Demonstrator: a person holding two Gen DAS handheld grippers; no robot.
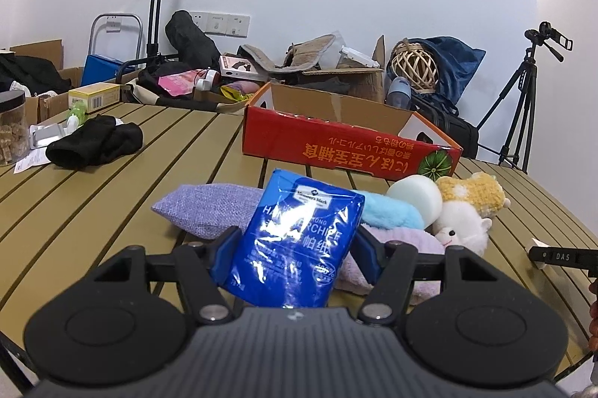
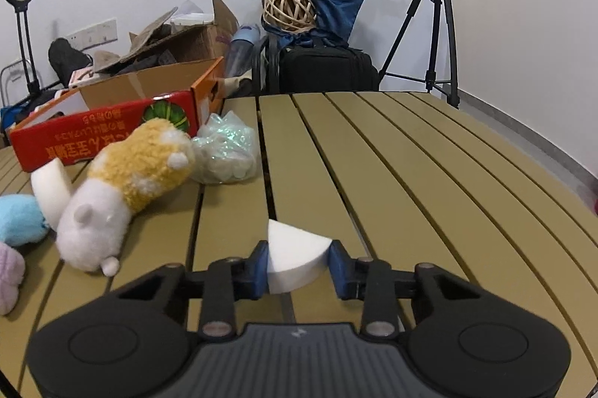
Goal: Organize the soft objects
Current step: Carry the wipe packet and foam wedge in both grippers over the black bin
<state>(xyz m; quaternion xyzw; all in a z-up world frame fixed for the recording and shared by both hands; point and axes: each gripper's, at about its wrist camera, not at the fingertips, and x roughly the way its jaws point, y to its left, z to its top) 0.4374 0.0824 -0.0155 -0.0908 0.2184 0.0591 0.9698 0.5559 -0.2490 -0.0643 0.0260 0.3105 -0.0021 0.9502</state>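
Note:
A blue tissue pack (image 1: 299, 241) stands tilted between the blue pads of my left gripper (image 1: 295, 243), which is shut on it above the table. Behind it lie a purple cushion (image 1: 202, 207), a light blue plush (image 1: 388, 211), a lilac plush (image 1: 403, 241), a white foam cylinder (image 1: 415, 196) and a yellow-and-white plush animal (image 1: 467, 207). My right gripper (image 2: 299, 259) is shut on a white foam wedge (image 2: 295, 256) resting on the slatted table (image 2: 411, 173). The plush animal (image 2: 127, 181) lies to its left.
An open red cardboard box (image 1: 336, 140) stands behind the soft pile. A clear plastic bag (image 2: 228, 151) lies beside the box. At the far left of the table are a black cloth (image 1: 97, 144) and a jar (image 1: 13, 125). Behind the table are boxes and a tripod (image 2: 437, 24).

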